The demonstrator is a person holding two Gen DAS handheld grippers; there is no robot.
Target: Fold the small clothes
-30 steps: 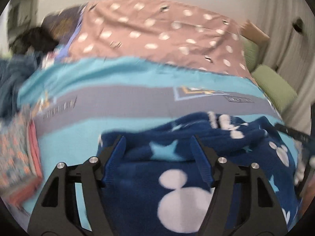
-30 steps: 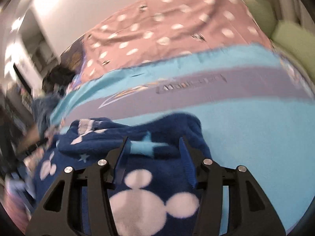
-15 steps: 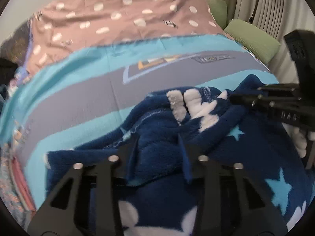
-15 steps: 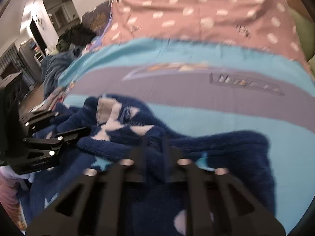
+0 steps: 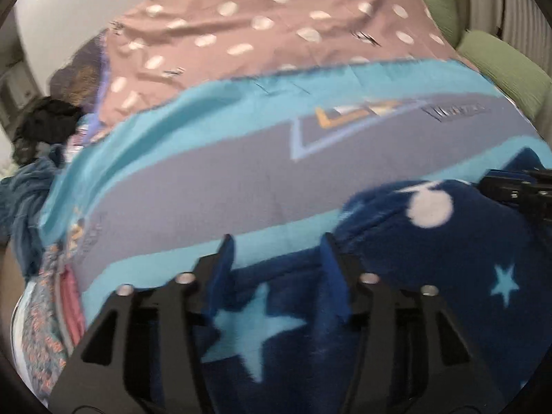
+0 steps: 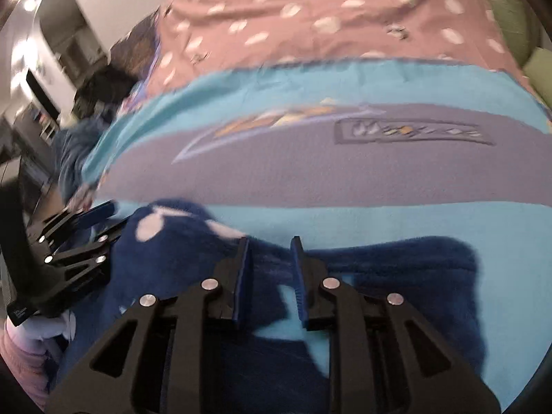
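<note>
Two hand-held grippers work low over a bed, both tilted down at a dark blue fleece garment [image 5: 431, 276] printed with pale stars and white mouse-head shapes. The left hand-held gripper [image 5: 276, 258] has its jaws apart and opening; fleece lies under and between the blue pads [image 5: 220, 276], but they do not press on it. The right hand-held gripper [image 6: 270, 262] has a narrower gap, also opening, with the fleece below the tips and nothing pinched.

The garment lies bunched at the near edge of the bed on a turquoise blanket [image 6: 396, 220]. In the right wrist view its far edge runs roughly level across the blanket just past the pads, with a rounded hump on the left [image 6: 165, 234] beside the other gripper's black frame. In the left wrist view the same hump rises to the right [image 5: 424, 207], close to the right gripper's tips at the picture's edge.

Beyond the fleece the blanket lies flat and bare: a turquoise strip, then a wide grey band [image 5: 214, 186] with printed shapes, then turquoise again.

Farther back lies a pink spotted cover [image 5: 276, 34]. Green cushions [image 5: 500, 65] sit at the far right. At the left edge are a patterned folded cloth [image 5: 48, 327], a dark teal heap [image 5: 24, 207] and something black [image 5: 45, 127], too blurred to name.
</note>
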